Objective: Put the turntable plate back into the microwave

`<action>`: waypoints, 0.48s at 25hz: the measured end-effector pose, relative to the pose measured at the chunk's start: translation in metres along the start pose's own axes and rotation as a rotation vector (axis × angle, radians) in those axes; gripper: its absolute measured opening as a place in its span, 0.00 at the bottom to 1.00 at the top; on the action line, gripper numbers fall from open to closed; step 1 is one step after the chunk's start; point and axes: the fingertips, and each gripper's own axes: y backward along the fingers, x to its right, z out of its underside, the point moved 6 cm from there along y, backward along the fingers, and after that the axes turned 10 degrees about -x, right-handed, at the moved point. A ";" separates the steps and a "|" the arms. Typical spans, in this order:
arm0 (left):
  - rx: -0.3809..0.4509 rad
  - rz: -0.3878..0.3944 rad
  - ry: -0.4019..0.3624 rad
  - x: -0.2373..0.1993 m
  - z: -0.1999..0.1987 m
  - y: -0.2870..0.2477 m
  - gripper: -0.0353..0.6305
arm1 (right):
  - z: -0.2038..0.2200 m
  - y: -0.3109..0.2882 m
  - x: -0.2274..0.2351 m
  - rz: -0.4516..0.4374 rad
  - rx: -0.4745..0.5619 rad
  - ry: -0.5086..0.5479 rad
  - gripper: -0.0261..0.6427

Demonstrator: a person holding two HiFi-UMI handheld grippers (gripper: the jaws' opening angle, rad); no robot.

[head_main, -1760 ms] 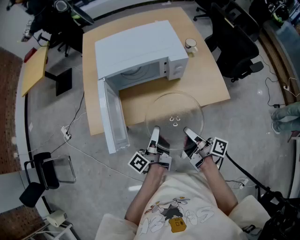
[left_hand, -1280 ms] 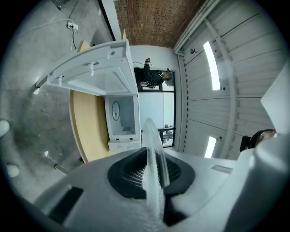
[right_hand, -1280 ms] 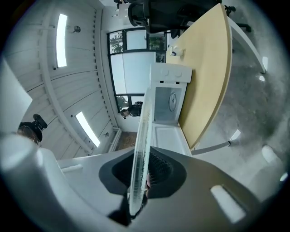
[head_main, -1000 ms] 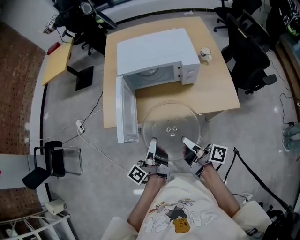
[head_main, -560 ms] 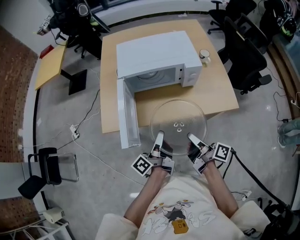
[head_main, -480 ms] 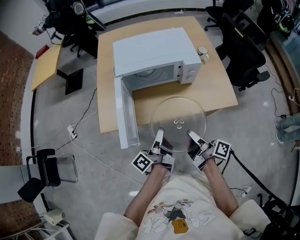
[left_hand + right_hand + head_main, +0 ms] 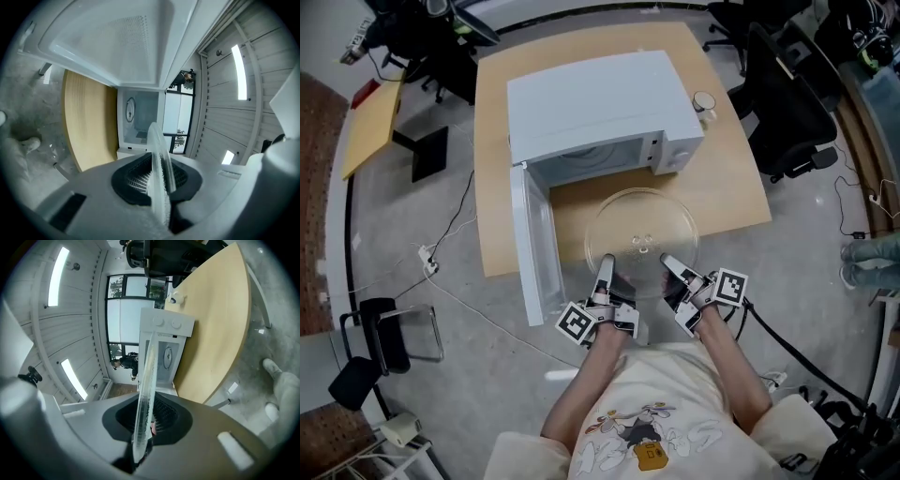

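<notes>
The round clear glass turntable plate (image 7: 640, 239) hangs level over the front edge of the wooden table (image 7: 727, 178), just in front of the white microwave (image 7: 600, 103). The microwave's door (image 7: 534, 248) stands wide open to the plate's left. My left gripper (image 7: 606, 264) is shut on the plate's near left rim, and my right gripper (image 7: 667, 262) is shut on its near right rim. In the left gripper view the plate (image 7: 159, 159) runs edge-on between the pads toward the microwave cavity (image 7: 140, 119). In the right gripper view the plate's rim (image 7: 146, 380) points at the microwave (image 7: 164, 348).
A white mug (image 7: 705, 101) stands on the table beside the microwave's right side. Black office chairs (image 7: 783, 94) stand to the right of the table. Cables (image 7: 450, 272) trail over the grey floor on the left, near a low chair (image 7: 380, 342).
Both grippers have carried the plate forward and a little lower. Its far edge now lies over the table, nearer the microwave's opening. The grips look the same.
</notes>
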 end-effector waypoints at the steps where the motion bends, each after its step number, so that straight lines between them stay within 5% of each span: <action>1: 0.021 -0.007 0.002 -0.003 -0.003 -0.005 0.10 | -0.008 -0.006 0.004 0.000 -0.024 -0.010 0.10; 12: 0.269 -0.024 -0.030 -0.037 -0.057 -0.070 0.10 | -0.098 -0.088 0.039 -0.008 -0.172 -0.038 0.10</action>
